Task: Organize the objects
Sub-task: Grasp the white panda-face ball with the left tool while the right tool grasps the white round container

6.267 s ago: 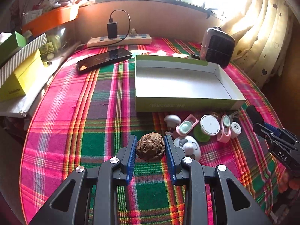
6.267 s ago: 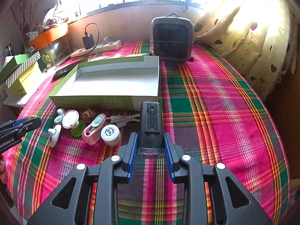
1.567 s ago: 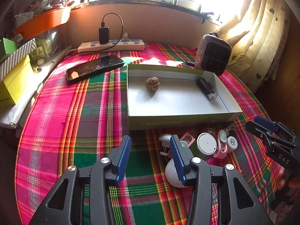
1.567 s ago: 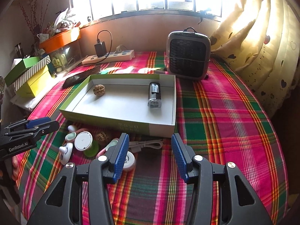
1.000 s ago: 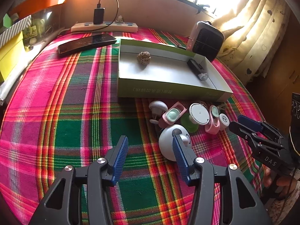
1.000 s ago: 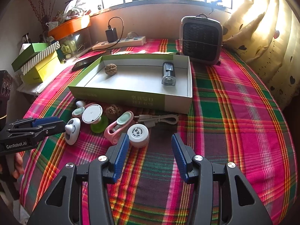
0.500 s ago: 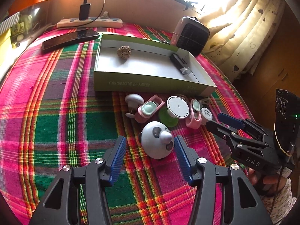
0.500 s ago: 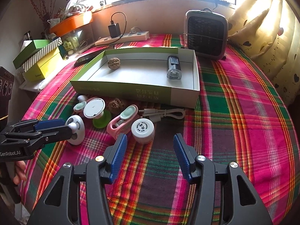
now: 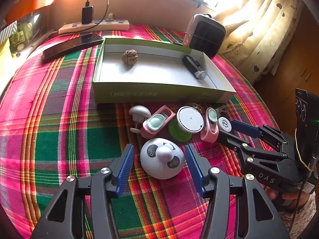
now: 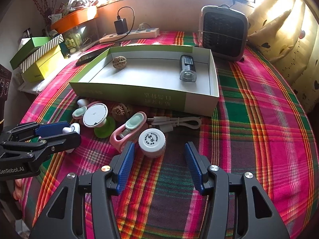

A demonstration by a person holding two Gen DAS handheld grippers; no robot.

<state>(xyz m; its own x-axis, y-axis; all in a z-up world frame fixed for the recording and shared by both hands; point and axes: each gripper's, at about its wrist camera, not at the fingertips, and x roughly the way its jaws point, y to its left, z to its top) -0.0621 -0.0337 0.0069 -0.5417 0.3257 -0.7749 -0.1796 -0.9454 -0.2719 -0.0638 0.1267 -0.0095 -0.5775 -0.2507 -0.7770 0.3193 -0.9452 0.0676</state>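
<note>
A green-walled box [image 9: 159,94] [image 10: 139,96] holds a walnut [image 9: 129,56] [image 10: 119,62] and a black bike light [image 9: 194,67] [image 10: 187,67]. In front of it lies a cluster of small items. My left gripper [image 9: 159,160] is open, its blue pads on either side of a white panda-faced dome [image 9: 161,158] without touching it. My right gripper [image 10: 157,159] is open, just short of a white jar [image 10: 152,142], which sits toward its left finger. The right gripper also shows in the left wrist view [image 9: 237,131].
The cluster holds pink holders [image 10: 127,132], a white disc on a green base [image 10: 95,115], a second walnut [image 10: 122,109], a mushroom shape [image 9: 139,112] and a white cable [image 10: 177,123]. A fan heater [image 10: 224,32], phone [image 9: 72,45], power strip [image 10: 129,33] and boxes [image 10: 37,57] stand behind.
My left gripper has moved forward so the panda dome now sits between its open pads. My right gripper has moved closer to the white jar. Both stayed open.
</note>
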